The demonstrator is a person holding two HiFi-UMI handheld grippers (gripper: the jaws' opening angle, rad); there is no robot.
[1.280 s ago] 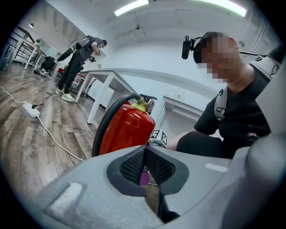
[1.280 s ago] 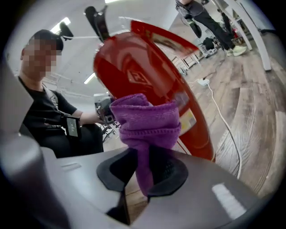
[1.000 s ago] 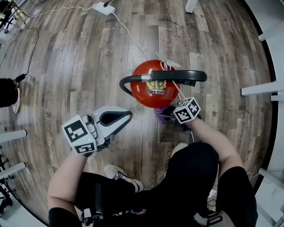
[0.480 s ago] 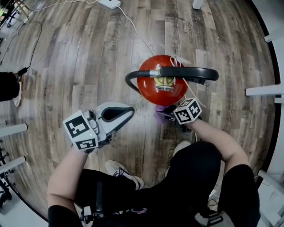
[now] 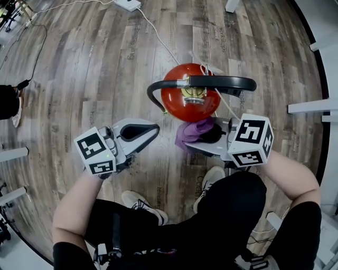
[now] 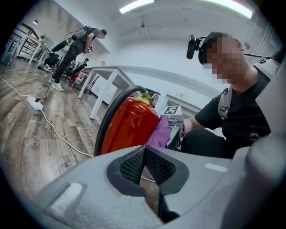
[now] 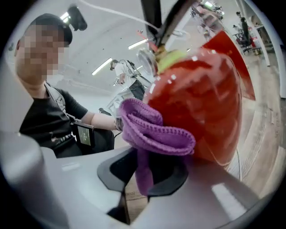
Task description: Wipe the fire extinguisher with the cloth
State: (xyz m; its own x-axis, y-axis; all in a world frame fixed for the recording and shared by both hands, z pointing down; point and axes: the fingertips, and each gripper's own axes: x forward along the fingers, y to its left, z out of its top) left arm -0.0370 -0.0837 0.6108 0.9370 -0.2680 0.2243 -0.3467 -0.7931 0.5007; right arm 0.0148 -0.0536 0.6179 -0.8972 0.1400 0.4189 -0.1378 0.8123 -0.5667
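Observation:
A red fire extinguisher [image 5: 186,98] with a black hose [image 5: 222,82] and handle stands upright on the wood floor. My right gripper [image 5: 207,135] is shut on a purple cloth [image 5: 192,131], and the cloth presses against the near side of the red body [image 7: 201,103] close to its top. The cloth [image 7: 152,129] bunches out of the jaws in the right gripper view. My left gripper [image 5: 153,132] is shut with nothing in it, held left of the extinguisher and apart from it. The left gripper view shows the extinguisher [image 6: 129,127] and cloth [image 6: 158,133] ahead.
A white power strip [image 5: 128,4] and its cable [image 5: 158,39] lie on the floor behind the extinguisher. White table legs [image 5: 311,107] stand at the right. My legs and shoes [image 5: 142,204] are below the grippers. Another person [image 6: 78,44] stands far off.
My right gripper has risen with the purple cloth, from low on the extinguisher's side up near its top, and has rolled. The left gripper has stayed put.

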